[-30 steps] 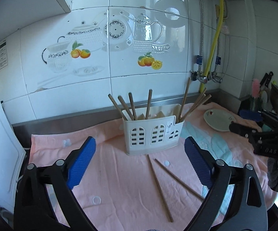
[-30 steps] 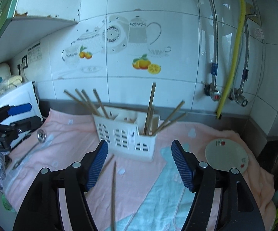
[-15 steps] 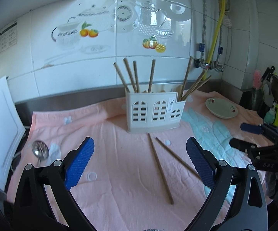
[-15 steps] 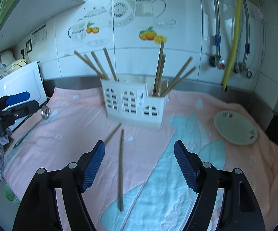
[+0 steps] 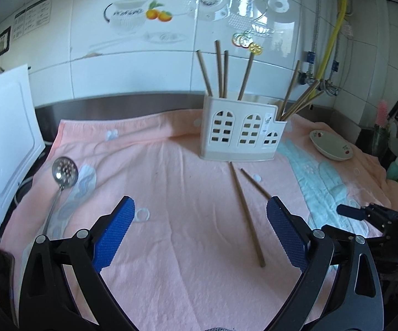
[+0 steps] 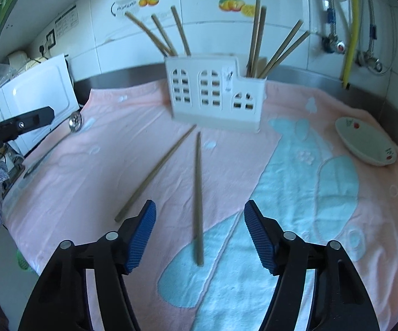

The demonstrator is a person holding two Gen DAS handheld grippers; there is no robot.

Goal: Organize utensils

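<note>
A white utensil holder point(image 5: 239, 132) point(image 6: 215, 96) stands on a pink towel and holds several wooden chopsticks. Two loose chopsticks lie in front of it: a long one point(image 5: 247, 215) point(image 6: 155, 171) and another point(image 5: 255, 183) point(image 6: 198, 195). A slotted metal spoon point(image 5: 61, 182) point(image 6: 73, 122) lies at the towel's left. My left gripper point(image 5: 199, 233) is open and empty above the towel. My right gripper point(image 6: 200, 237) is open and empty, its fingers either side of the near end of one chopstick.
A small white dish point(image 5: 331, 144) point(image 6: 364, 146) sits at the right on the towel. A white board point(image 5: 3, 138) leans at the left. Tiled wall and pipes point(image 6: 350, 27) stand behind. Dark items point(image 5: 386, 138) crowd the far right.
Both grippers pulled back and tilted down; the holder looks farther and the spoon has come into the left view. The right gripper now straddles a loose chopstick's near end.
</note>
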